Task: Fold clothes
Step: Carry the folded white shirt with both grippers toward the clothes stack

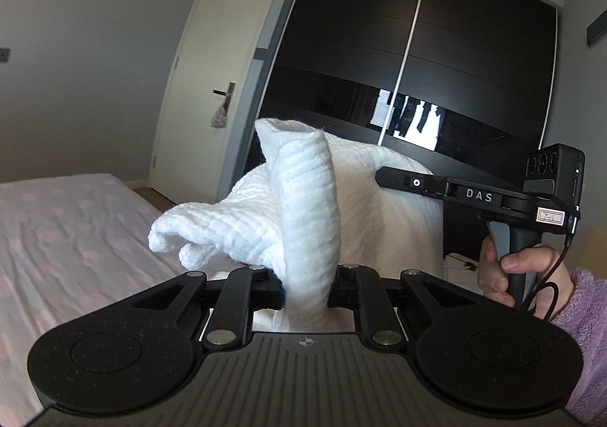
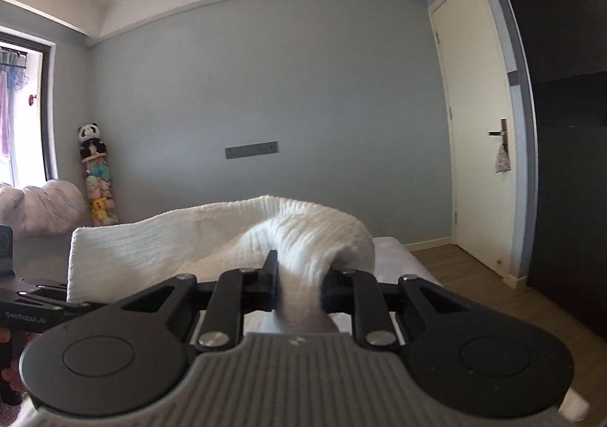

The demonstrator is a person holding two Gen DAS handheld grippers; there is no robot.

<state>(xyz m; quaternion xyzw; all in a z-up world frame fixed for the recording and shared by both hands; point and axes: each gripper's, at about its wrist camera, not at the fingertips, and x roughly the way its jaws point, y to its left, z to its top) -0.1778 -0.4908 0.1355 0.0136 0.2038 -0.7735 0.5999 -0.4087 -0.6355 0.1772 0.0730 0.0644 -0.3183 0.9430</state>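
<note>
A white ribbed garment hangs in the air above the bed, held by both grippers. My left gripper is shut on one bunched edge of it, which stands up in a roll in front of the camera. My right gripper is shut on another bunched edge; the cloth stretches from it to the left. The right gripper also shows from the side in the left wrist view, its tips buried in the cloth. The left gripper's body shows at the left edge of the right wrist view.
A bed with a pink sheet lies below and to the left. A dark wardrobe and a white door stand behind. A pink duvet and stuffed toys sit at the far wall. Wooden floor lies right of the bed.
</note>
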